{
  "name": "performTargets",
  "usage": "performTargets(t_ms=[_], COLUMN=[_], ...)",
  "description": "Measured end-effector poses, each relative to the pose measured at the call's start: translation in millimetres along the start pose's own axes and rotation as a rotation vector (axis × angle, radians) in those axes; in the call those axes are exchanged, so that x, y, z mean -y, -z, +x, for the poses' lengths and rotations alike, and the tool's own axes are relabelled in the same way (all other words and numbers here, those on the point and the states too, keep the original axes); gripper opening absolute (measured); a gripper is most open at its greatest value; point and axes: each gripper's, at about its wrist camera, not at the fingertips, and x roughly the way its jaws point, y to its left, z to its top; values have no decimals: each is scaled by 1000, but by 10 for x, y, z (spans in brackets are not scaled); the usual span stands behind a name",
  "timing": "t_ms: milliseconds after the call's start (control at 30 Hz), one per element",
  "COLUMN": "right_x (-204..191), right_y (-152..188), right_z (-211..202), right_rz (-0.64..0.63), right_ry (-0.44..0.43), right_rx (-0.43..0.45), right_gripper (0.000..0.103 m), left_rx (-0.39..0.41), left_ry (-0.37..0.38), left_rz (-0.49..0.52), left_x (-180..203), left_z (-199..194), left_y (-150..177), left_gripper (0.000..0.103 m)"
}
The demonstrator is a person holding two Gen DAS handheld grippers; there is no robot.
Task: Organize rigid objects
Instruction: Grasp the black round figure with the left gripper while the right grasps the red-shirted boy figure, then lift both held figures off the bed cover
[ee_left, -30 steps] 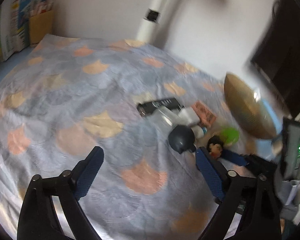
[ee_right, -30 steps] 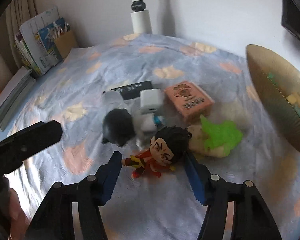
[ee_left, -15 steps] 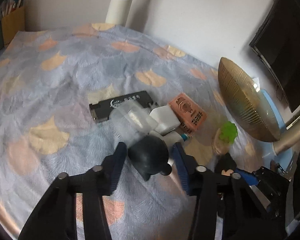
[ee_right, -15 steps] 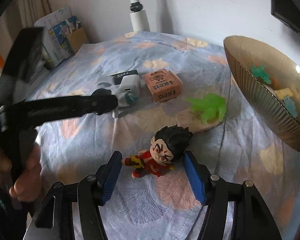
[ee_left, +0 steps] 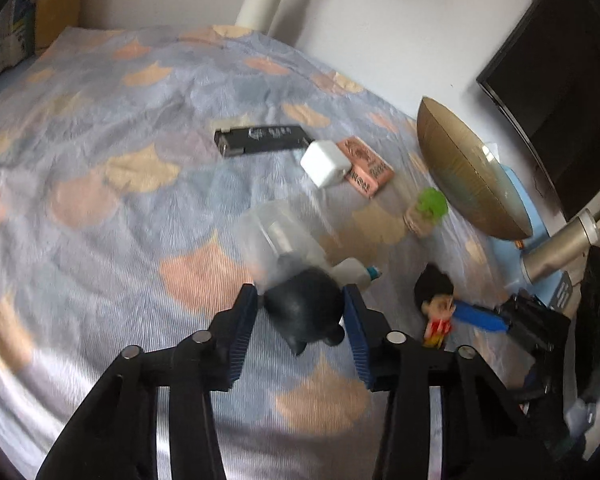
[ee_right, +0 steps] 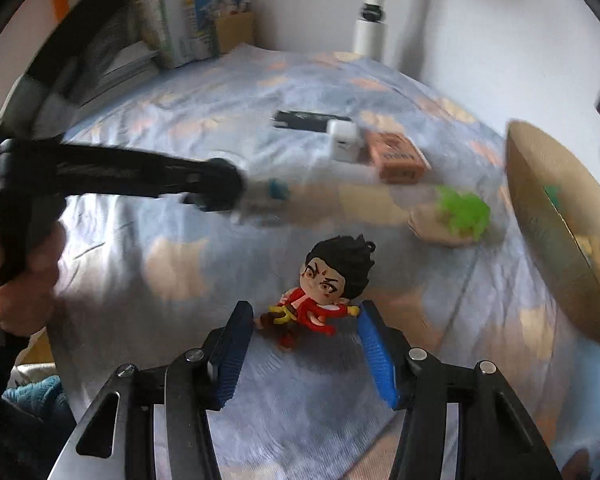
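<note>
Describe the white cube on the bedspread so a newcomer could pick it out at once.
Start at the gold ribbed bowl at the right edge of the patterned bedspread, then look left to the cluster in the cloth's middle. The white cube sits there between a flat black box and a pink box. It is the only plain white, rounded-corner block there.

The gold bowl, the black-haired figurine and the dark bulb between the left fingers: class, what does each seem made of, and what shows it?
Gold bowl: possibly metal or tinted glass; fine ribbing, a bright glint.
Black-haired figurine: likely moulded, painted plastic or vinyl; smooth, flat colours.
Dark bulb: probably rubber; matte, no highlights, rounded squeezable shape.
</note>
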Motion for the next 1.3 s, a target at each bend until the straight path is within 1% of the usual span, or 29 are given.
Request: performTargets(t_ms=[33, 133, 200, 267, 300, 333, 433, 500, 567, 600, 667, 700, 800, 867, 900, 967, 1033, 1100, 1167, 1200, 1233, 1267, 1300], right_x=[39, 191, 288, 336, 346, 334, 292, 250, 233, 235, 251, 259, 282, 304, 318, 329, 304, 279, 254, 244, 260, 265, 282], right_y=[23, 81, 129, 148, 158, 160, 162, 166, 175, 184, 191, 194, 206, 192, 173, 117, 58, -3, -39, -58, -73, -88, -90], right_z=[-20, -139, -210, -220, -216, -203, -185, -181, -192, -185, -175, -173, -167, -141, -117, -65, -25, 19, 59, 80, 95, 109, 108], right_rz=[21, 102, 150, 178, 187, 190, 180, 167, 155, 152, 160, 165, 182, 206, 226, 269, 289, 292, 287, 286, 287, 289, 291], right_ry=[7, 31, 29, 15, 7, 7, 4, 6, 26, 33, 30, 26, 3, -32, -57, -91, -69, -22, 37, 63, 71, 80, 87], right_rx=[5, 34, 40, 37, 32, 25, 14, 17, 22, 21, 14, 11, 5, 1, -3, -5, -8, -15, -14, -11, -9, -7, -4], right_gripper=[53, 53, 53, 53, 53, 53, 54, 61, 65, 65, 66, 66, 66, 66, 66, 66, 66, 66, 66, 66, 66, 65, 56], left_rx=[-6, -58, -59, -33, -30, -33, -33, -29, -44, -59, -85, -93, -75, -81, -88, -111, -140, -127, -121, -122, -108, -106, -96], left_ry=[14, 91, 134, 106, 89, 84, 134, 154, 168, 170, 182, 175, 143, 143, 131, 117, 121, 97, 67, 63, 72, 74, 63], left_rz=[2, 46, 74, 91, 86, 72, 67, 91, 93, 97, 116, 137, 171, 163, 167, 198, 254, 279, 260, 244, 233, 229, 233], left_x=[-10, 7, 50, 80, 70, 41, 7, 35, 48, 72, 125, 165, 245, 258, 285, 340, 430, 462, 428, 406, 406, 412, 426], left_z=[-25, -85, -120, -119, -95, -46, 44, 113, 211, 264, 304, 305, 227, 171, 151, 126, 99, 77, 120, 152, 158, 183, 198], left_y=[24, 113, 146, 113, 84, 34, -135, -274, -379, -416, -376, -309, -133, -51, -10, 62, 134, 137, 87, 56, 24, 7, 0], left_gripper=[46, 48, 50, 62, 72, 72, 72, 72, 72, 72, 72, 72, 72, 72, 71, 71, 71, 71, 71, 71, 71, 71, 64])
